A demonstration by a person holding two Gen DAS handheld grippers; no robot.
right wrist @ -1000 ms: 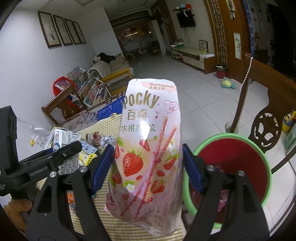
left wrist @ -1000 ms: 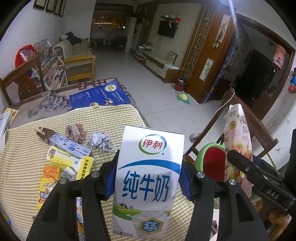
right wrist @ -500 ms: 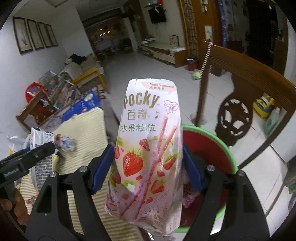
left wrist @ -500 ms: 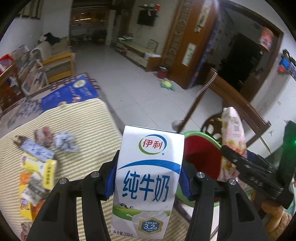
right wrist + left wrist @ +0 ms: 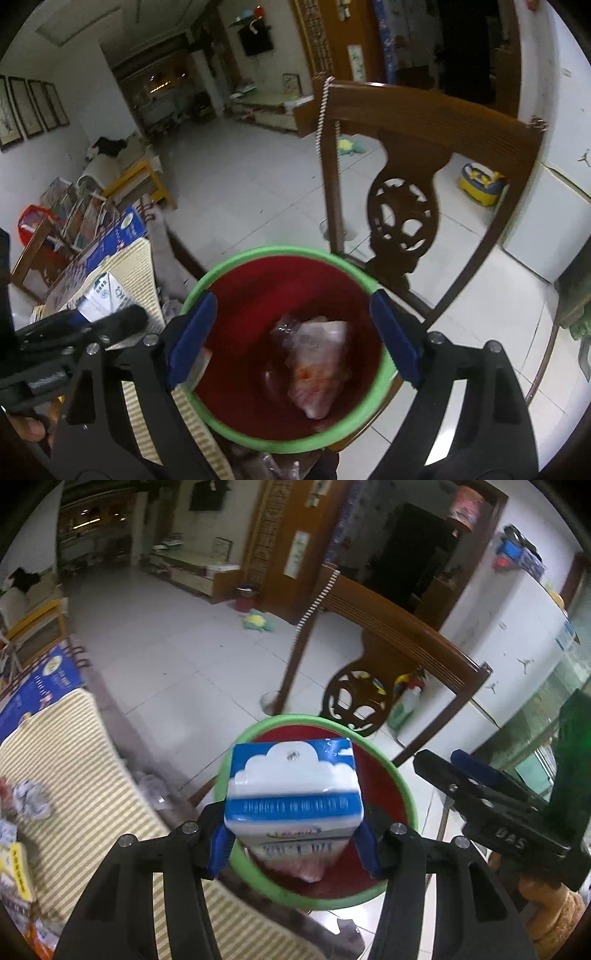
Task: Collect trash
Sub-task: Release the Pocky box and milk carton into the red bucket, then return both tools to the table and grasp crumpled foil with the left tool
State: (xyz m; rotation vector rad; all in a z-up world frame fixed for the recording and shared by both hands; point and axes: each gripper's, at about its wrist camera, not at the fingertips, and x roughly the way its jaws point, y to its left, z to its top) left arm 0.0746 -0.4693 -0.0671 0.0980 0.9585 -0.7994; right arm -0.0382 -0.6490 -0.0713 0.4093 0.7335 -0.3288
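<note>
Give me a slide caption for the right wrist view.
Open right gripper above the red bin, pink snack bag inside.

Milk carton (image 5: 293,797), blue/white, tipped fwd, top face toward cam, over red bin w/ green rim (image 5: 236,264). Pink snack bag (image 5: 319,369) lies crumpled inside bin. More wrappers (image 5: 27,799) on striped cloth.

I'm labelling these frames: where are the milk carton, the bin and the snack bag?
milk carton (image 5: 291,797): left wrist view, its blue-and-white top end.
bin (image 5: 258,254): right wrist view, far green rim.
snack bag (image 5: 317,373): right wrist view, middle of the pink bag inside the bin.
</note>
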